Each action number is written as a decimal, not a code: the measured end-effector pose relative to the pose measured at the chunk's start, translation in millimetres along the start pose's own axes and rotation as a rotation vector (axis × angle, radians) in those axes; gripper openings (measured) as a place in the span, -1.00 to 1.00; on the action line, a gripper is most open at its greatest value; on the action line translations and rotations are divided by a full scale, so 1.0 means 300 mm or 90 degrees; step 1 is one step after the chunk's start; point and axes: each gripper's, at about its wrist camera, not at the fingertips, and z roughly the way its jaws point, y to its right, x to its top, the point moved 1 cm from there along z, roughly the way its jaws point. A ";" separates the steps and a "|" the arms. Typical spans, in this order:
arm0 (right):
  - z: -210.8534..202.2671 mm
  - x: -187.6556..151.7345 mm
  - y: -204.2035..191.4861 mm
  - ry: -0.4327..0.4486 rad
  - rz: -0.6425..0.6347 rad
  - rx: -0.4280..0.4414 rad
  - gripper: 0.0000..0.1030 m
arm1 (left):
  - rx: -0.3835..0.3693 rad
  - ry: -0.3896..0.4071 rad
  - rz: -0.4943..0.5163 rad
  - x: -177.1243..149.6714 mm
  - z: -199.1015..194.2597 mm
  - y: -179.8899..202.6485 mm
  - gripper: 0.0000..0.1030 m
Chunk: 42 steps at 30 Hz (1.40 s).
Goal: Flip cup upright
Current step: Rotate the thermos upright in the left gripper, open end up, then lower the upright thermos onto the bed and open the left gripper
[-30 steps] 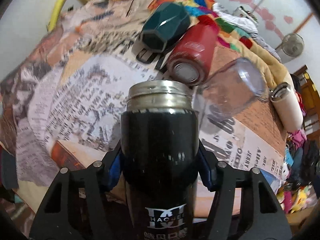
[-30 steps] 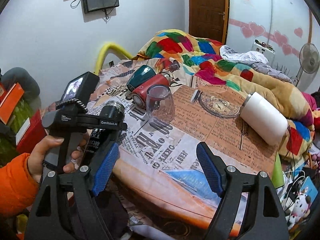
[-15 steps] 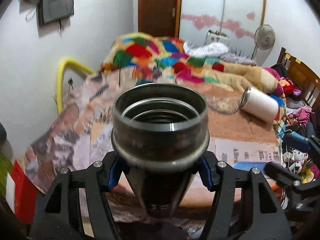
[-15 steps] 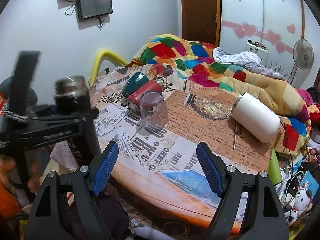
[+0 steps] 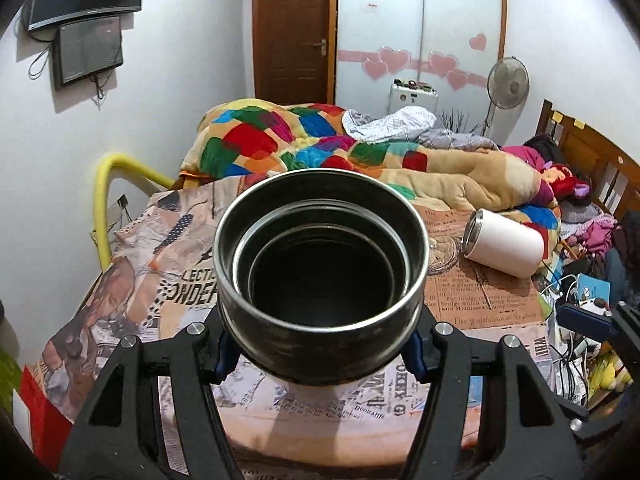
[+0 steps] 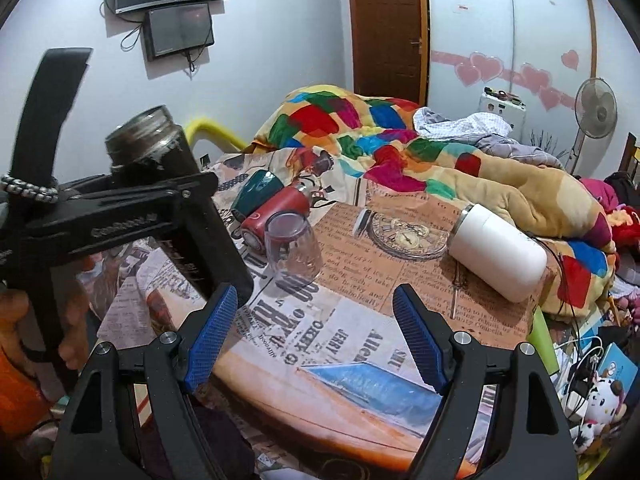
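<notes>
My left gripper (image 5: 318, 354) is shut on a black steel flask (image 5: 320, 276). Its open mouth points up at the camera. In the right wrist view the flask (image 6: 160, 156) is held nearly upright, tilted a little, above the left edge of the newspaper-print table (image 6: 352, 320). My right gripper (image 6: 316, 336) is open and empty above the table's front part. A clear glass (image 6: 294, 246), a red cup (image 6: 276, 216), a teal cup (image 6: 256, 190) and a white cup (image 6: 500, 256) lie on their sides on the table.
A colourful quilt (image 6: 380, 136) is heaped behind the table. A yellow rail (image 5: 106, 200) stands at the left. Cables and toys (image 6: 592, 384) crowd the floor at the right. A fan (image 6: 594, 108) stands at the back.
My left gripper has turned the flask from lying tilted forward to mouth-up and lifted it. The right gripper has hardly moved.
</notes>
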 end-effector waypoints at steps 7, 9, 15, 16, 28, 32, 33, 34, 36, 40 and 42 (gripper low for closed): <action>0.025 -0.009 0.024 -0.012 0.005 -0.010 0.51 | -0.012 -0.039 0.001 -0.041 0.111 0.035 0.23; 0.028 -0.012 0.027 -0.016 0.005 -0.011 0.51 | -0.015 -0.041 -0.001 -0.052 0.121 0.039 0.23; 0.024 -0.013 0.028 -0.017 0.006 -0.014 0.51 | -0.019 -0.048 0.017 -0.064 0.113 0.054 0.24; 0.022 -0.013 0.028 -0.016 0.007 -0.015 0.51 | -0.021 -0.051 0.020 -0.065 0.110 0.055 0.24; -0.159 0.020 -0.011 0.054 0.024 -0.022 0.51 | -0.060 -0.001 0.040 -0.065 -0.180 0.029 0.31; -0.270 0.044 -0.043 0.106 0.022 -0.028 0.51 | -0.071 0.077 0.041 -0.053 -0.393 0.012 0.37; -0.304 0.051 -0.055 0.123 0.021 -0.030 0.51 | -0.071 0.093 0.042 -0.051 -0.430 0.011 0.41; -0.332 0.057 -0.063 0.138 0.021 -0.030 0.51 | -0.072 0.117 0.043 -0.051 -0.487 0.005 0.43; -0.399 0.064 -0.083 0.172 0.023 -0.030 0.51 | -0.071 0.161 0.043 -0.052 -0.589 -0.004 0.53; -0.521 0.070 -0.127 0.241 0.029 -0.025 0.51 | -0.070 0.237 0.041 -0.063 -0.766 -0.019 0.58; -0.576 0.069 -0.151 0.272 0.029 -0.026 0.51 | -0.069 0.267 0.041 -0.077 -0.834 -0.021 0.59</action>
